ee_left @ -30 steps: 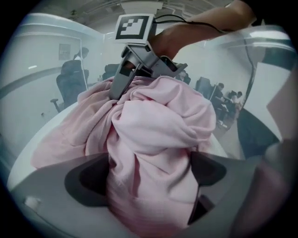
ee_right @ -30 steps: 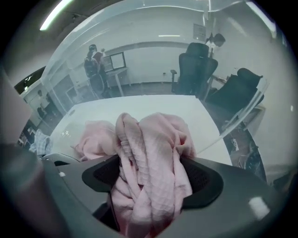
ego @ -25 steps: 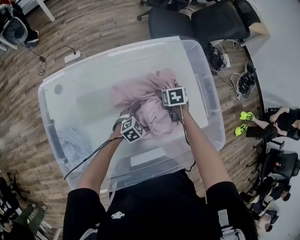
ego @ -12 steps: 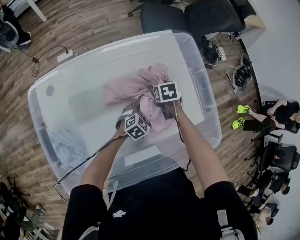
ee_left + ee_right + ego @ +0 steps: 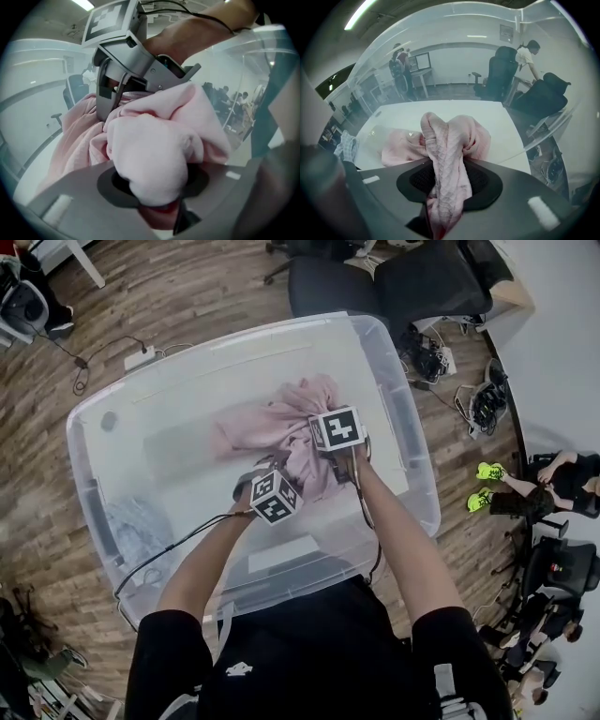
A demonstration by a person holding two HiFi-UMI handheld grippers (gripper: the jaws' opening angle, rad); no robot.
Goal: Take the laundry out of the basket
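Observation:
A pink garment (image 5: 272, 423) lies crumpled in a large clear plastic bin (image 5: 398, 399). My left gripper (image 5: 265, 474) is at its near edge. In the left gripper view a thick fold of the pink garment (image 5: 154, 140) bulges between that gripper's closing jaws (image 5: 154, 187). My right gripper (image 5: 328, 457) stands just right of it, also closing. A ribbed strip of the pink garment (image 5: 454, 136) is pinched between the right gripper's jaws (image 5: 447, 187) and pulled up. The right gripper (image 5: 110, 101) shows close above the cloth in the left gripper view.
A blue-and-white checked cloth (image 5: 136, 521) lies in the bin's near left corner, and shows again as the checked cloth (image 5: 347, 143) in the right gripper view. Black office chairs (image 5: 394, 282) stand beyond the bin. A power strip (image 5: 142, 357) lies on the wood floor. Seated people (image 5: 544, 488) are at the right.
Both grippers stay at the garment's near side, and the pink cloth between them has bunched up a little. The bin shifts slightly in view as the head moves.

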